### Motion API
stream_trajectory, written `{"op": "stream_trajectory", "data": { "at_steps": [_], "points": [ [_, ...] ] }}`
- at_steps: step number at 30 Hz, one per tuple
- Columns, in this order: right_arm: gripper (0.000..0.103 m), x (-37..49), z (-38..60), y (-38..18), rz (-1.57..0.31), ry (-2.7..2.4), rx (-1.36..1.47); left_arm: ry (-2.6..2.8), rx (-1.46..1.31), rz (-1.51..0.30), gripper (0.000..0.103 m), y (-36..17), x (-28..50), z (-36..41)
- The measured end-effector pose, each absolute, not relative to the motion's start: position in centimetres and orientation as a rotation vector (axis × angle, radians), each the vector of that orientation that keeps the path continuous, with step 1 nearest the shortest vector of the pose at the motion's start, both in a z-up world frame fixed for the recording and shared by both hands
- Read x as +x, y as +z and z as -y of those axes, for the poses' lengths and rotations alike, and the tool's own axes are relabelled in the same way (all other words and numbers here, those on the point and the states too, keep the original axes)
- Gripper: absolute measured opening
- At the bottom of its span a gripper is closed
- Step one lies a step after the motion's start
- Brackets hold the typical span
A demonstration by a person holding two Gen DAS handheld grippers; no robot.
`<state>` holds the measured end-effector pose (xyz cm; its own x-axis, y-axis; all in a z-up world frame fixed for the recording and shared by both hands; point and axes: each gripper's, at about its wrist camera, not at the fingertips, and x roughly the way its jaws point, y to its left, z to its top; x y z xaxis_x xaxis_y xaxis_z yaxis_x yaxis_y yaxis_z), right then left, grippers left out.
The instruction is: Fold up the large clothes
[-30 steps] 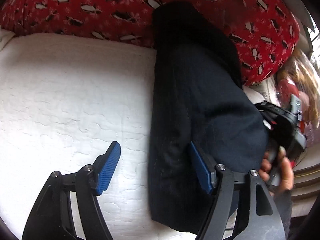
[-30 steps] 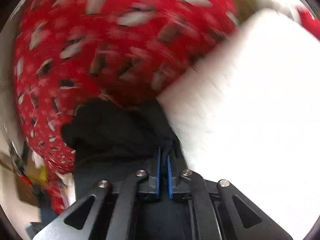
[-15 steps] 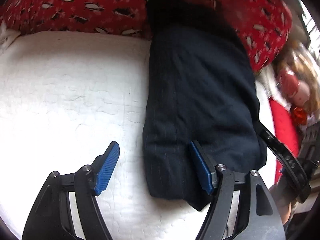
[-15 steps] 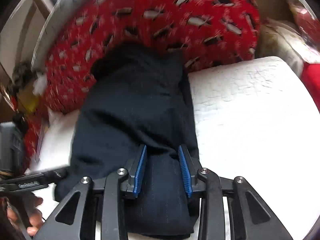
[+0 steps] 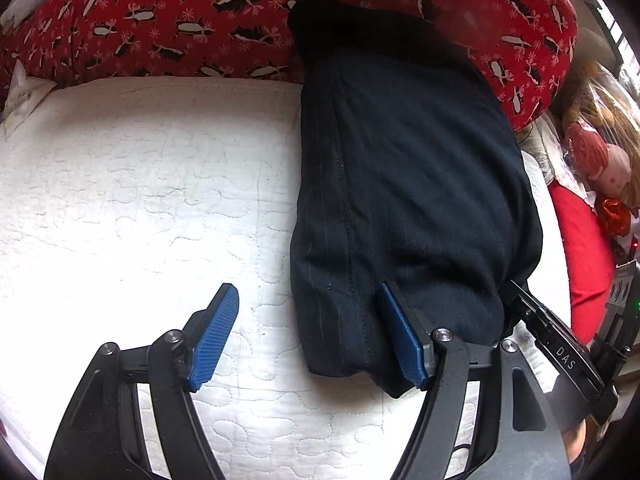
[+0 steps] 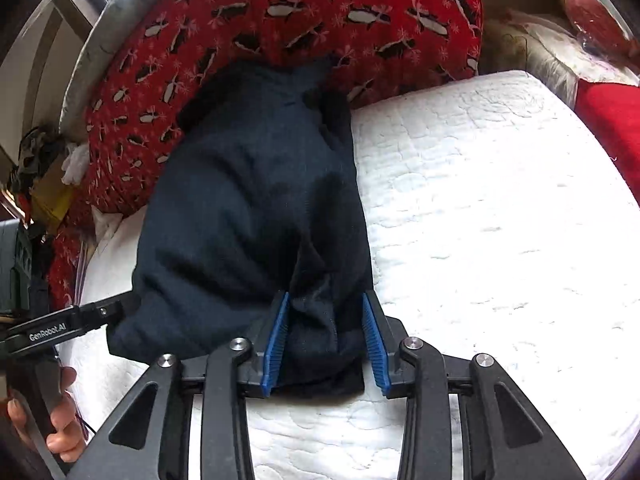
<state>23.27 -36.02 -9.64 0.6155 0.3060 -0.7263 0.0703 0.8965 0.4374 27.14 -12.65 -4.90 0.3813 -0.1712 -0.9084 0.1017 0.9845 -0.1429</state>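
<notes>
A dark navy pinstriped garment lies folded into a long narrow stack on the white quilted bed, its far end against a red penguin-print pillow. My left gripper is open over the garment's near left corner, with one pad on the quilt and one on the cloth. In the right wrist view the garment runs up the middle. My right gripper is open, its jaws standing either side of the garment's near end, not squeezing it.
The red penguin-print pillow borders the far side of the bed. Stuffed toys and a red cushion lie to the right. White quilt stretches to the right of the garment. The other gripper's finger shows at the left.
My right gripper was shut on the garment a second ago and has opened and drawn back. The garment now lies flat. My left gripper stayed open and shifted slightly.
</notes>
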Motion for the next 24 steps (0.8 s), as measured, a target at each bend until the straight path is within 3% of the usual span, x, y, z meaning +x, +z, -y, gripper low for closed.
{"op": "stream_trajectory", "data": {
  "at_steps": [9,12,14,15,16,23,24],
  "points": [
    [0.046,24.7,36.4,-8.8,-0.93,0.122,0.486,-0.188,-0.079,-1.171,0.074,-4.6,27.3,12.2],
    [0.046,25.0,38.2,-5.6,-0.819,0.142,0.553,-0.255,-0.201,-1.169,0.074,-3.0,28.5,10.5],
    [0.058,26.6,39.5,-3.8,-0.751,0.122,0.61,-0.258,-0.274,-1.164,0.074,-2.0,30.6,9.6],
    [0.071,27.7,39.9,-3.3,-0.743,0.113,0.628,-0.257,-0.29,-1.17,0.074,-1.7,31.8,9.6],
    [0.075,29.1,40.0,-3.0,-0.751,0.109,0.645,-0.257,-0.3,-1.176,0.074,-1.4,33.3,9.6],
    [0.074,39.8,38.7,-5.3,-0.903,0.104,0.705,-0.232,-0.196,-1.236,0.074,-1.9,41.0,12.8],
    [0.057,40.7,38.4,-5.4,-0.885,0.173,0.718,-0.228,-0.184,-1.235,0.074,-2.2,41.6,13.1]
  ]
}}
